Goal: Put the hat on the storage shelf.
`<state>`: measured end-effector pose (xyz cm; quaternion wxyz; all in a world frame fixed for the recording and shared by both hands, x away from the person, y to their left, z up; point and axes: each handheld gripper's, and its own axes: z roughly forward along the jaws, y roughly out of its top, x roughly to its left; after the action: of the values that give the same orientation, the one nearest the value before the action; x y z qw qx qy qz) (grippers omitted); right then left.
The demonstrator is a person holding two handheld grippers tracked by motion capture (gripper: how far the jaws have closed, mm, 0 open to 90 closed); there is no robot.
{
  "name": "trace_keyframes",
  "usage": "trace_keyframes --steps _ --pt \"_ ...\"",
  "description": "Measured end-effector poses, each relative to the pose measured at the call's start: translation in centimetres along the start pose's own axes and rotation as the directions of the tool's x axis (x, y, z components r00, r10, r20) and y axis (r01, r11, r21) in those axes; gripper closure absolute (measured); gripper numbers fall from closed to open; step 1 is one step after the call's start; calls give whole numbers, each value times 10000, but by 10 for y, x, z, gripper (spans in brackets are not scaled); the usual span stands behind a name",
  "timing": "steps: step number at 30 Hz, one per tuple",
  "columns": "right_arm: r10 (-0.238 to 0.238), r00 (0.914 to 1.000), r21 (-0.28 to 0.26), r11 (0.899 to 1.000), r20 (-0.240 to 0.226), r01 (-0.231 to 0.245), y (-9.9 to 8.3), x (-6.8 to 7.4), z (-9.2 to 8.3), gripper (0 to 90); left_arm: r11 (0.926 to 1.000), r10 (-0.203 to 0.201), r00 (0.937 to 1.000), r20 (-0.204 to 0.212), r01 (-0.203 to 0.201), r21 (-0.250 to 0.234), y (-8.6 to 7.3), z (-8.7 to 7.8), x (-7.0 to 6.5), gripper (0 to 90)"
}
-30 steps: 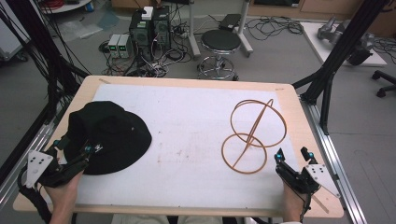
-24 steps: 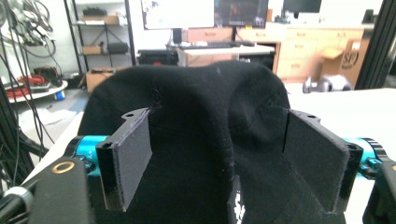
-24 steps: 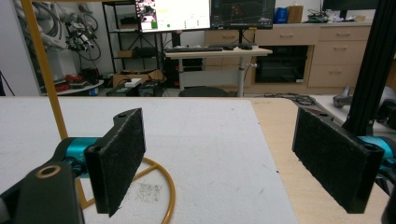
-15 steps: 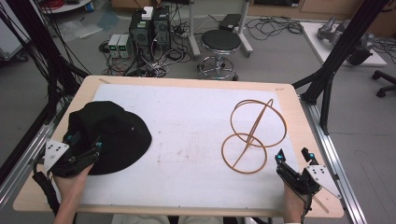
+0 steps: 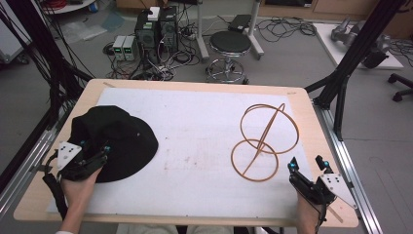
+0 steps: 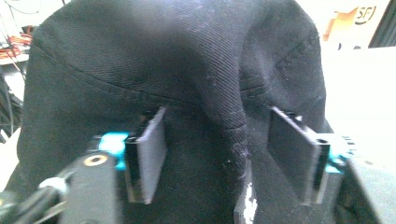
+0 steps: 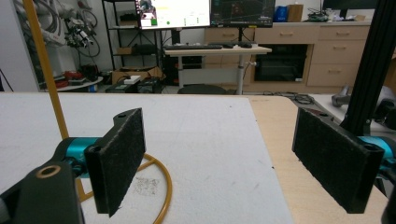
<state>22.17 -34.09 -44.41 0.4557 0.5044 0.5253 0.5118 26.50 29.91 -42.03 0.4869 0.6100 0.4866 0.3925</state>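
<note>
Black fabric hat (image 5: 113, 141) lies on the left of the desk (image 5: 195, 87), on a white mat (image 5: 195, 146). The left claw (image 5: 100, 157) sits over the hat's near brim; its jaws have just been closing around a raised fold of cloth (image 6: 229, 112) but are not yet pressing it, so the pick-up looks barely begun and the lift is still to come. The right claw (image 5: 307, 165) rests at the desk's right front, jaws wide apart and empty, just beside a brass-coloured wire hoop stand (image 5: 265, 139). Beyond the desk: a grey floor, a round stool (image 5: 230, 44), computer boxes (image 5: 156, 29) and loose cables.
</note>
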Motion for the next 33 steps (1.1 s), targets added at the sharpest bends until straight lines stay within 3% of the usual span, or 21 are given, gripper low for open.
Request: trace_keyframes --steps 2,5,7,8,10,13,19,27,33 --pt "15 10000 37 10000 -43 -15 0 0 0 166 10000 -11 9999 -169 10 -30 0 -1 1 512" --pt "-74 9998 106 9999 -205 76 0 1 2 166 9999 -138 9999 0 138 62 -1 -1 3 664" --pt "-93 9997 144 9998 -243 96 0 2 3 166 9999 -75 10000 18 74 135 -1 -1 2 707" --pt "-189 9993 170 9997 -326 195 0 3 4 166 9999 -80 10000 30 79 140 0 -1 1 792" --pt "-195 9991 218 9996 -372 203 0 4 5 166 9997 -152 9999 -20 153 201 0 -1 1 834" --pt "-152 9990 245 9996 -430 162 -1 5 5 166 9986 -384 9992 111 380 360 2 -1 3 855" --pt "-262 9984 252 9993 -507 275 -1 5 6 166 9996 -183 9996 221 178 213 2 -3 3 864" --pt "-205 9982 276 9994 -570 221 0 6 7 166 9997 -226 9991 348 222 121 3 -5 4 866" --pt "-236 9980 238 9994 -580 250 0 6 7 166 9996 -296 9971 701 297 -16 8 -7 3 866"
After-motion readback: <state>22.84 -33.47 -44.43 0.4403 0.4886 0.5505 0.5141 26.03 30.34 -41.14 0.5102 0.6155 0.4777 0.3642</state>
